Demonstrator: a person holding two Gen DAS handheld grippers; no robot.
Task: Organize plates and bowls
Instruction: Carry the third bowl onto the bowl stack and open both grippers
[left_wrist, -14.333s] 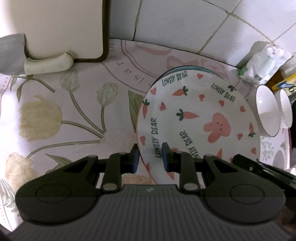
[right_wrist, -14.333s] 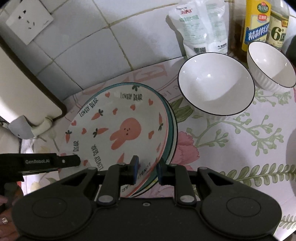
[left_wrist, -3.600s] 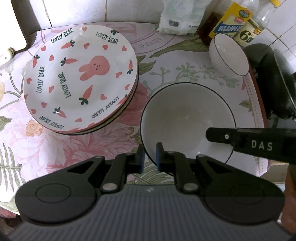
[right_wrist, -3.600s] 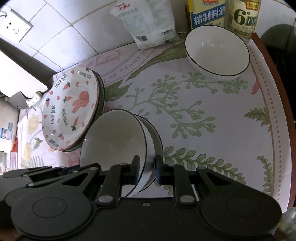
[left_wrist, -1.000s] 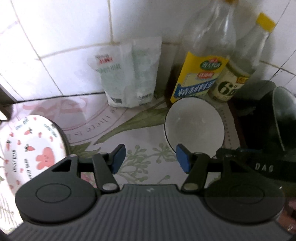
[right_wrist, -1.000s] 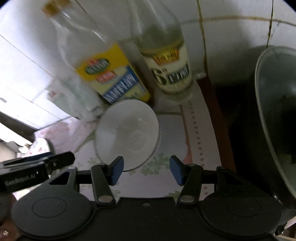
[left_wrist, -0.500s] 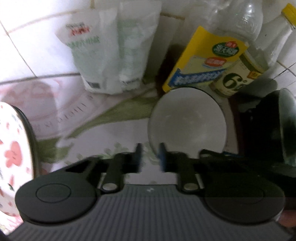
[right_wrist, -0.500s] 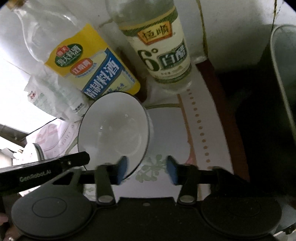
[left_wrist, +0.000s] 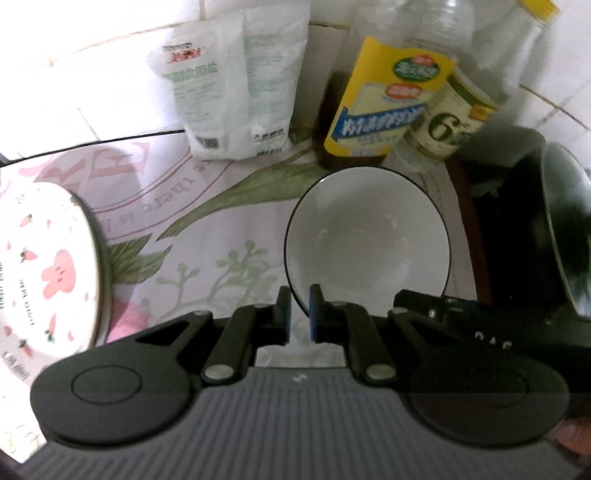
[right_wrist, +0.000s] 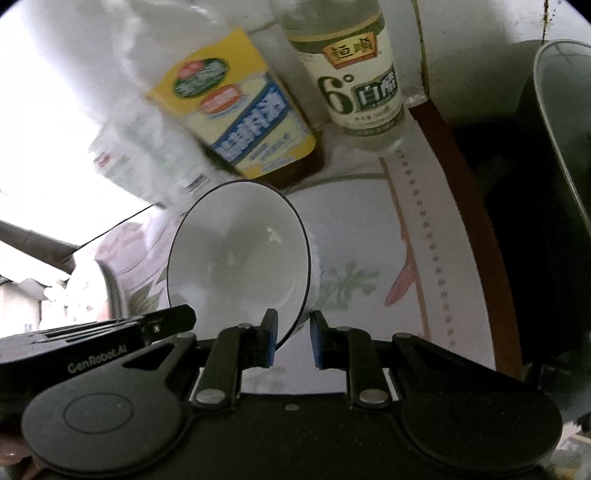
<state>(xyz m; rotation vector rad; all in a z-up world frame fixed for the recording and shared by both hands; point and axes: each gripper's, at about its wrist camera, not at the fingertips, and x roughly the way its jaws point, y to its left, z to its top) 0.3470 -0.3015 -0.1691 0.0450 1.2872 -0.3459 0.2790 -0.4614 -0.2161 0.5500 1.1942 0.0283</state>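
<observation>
We find the left gripper (left_wrist: 299, 314) pinching the near rim of the white bowl (left_wrist: 365, 236), one pad inside the wall and one outside. The right gripper (right_wrist: 291, 338) straddles the same bowl (right_wrist: 236, 258) at its own near rim; its jaws have just been closing, and whether both pads now press we cannot tell. The bowl stands on the floral tablecloth (left_wrist: 207, 229). At nine o'clock in the left view sits the rabbit-print plate (left_wrist: 40, 273). Beyond the bowl, at twelve, stand the yellow-labelled bottle (left_wrist: 384, 110) and the vinegar bottle (right_wrist: 354, 85); at eleven, the white pouch (left_wrist: 236, 88). A dark pot (left_wrist: 565, 229) stands at three.
</observation>
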